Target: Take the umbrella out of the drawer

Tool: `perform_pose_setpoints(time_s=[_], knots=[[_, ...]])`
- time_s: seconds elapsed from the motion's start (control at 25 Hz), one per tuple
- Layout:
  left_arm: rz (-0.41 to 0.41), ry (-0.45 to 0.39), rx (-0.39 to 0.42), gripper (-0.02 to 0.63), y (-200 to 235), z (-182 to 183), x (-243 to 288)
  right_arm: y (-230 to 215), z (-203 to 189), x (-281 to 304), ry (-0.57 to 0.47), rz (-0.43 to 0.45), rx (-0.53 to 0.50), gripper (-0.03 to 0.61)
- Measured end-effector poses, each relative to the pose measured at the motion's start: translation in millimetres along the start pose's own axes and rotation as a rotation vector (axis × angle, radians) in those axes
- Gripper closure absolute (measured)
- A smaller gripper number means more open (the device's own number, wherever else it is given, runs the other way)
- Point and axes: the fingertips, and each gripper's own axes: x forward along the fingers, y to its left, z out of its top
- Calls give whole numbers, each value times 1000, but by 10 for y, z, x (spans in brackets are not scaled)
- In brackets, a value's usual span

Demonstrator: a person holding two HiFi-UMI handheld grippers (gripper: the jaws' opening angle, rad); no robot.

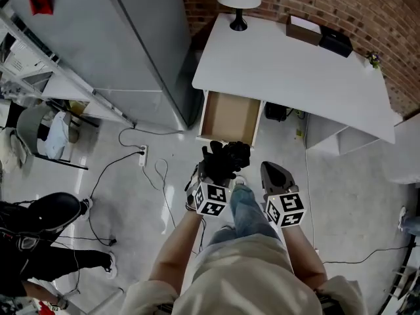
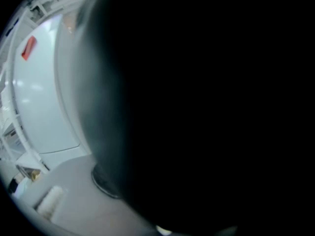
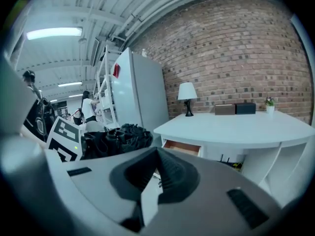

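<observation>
1. Head view: the drawer (image 1: pixel 230 117) stands pulled out under the desk (image 1: pixel 289 71), and its brown bottom is bare. The left claw (image 1: pixel 213 176) is clamped on the black umbrella (image 1: pixel 226 157), which bunches at its tip, clear of the drawer ahead. Just to its right, the right claw (image 1: pixel 272 170) has its jaws together with nothing in them.
2. Left gripper view: the umbrella (image 2: pixel 206 107) sits right against the camera as a dark mass and covers the jaws. A white cabinet (image 2: pixel 44 92) shows at far left.
3. Right gripper view: the right claw (image 3: pixel 157 154) has its jaws meeting at the tips, empty. The umbrella (image 3: pixel 115 139) is to its left and the drawer (image 3: pixel 182 146) is ahead.
</observation>
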Motion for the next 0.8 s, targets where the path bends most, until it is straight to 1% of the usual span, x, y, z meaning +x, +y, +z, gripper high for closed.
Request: perform_pose_setpoints(time_s=[0.2, 0.28, 0.6, 0.8], knots=[[42, -45, -85, 357, -183, 30, -662, 353, 63, -421, -46, 29, -43, 577], [59, -60, -105, 357, -263, 21, -924, 487, 85, -598, -67, 42, -54, 577], [113, -126, -155, 357, -565, -38, -1797, 868, 180, -1223, -145, 84, -124, 577], [139, -164, -145, 357, -656, 27, -2223, 1002, 233, -1508, -185, 89, -150, 577]])
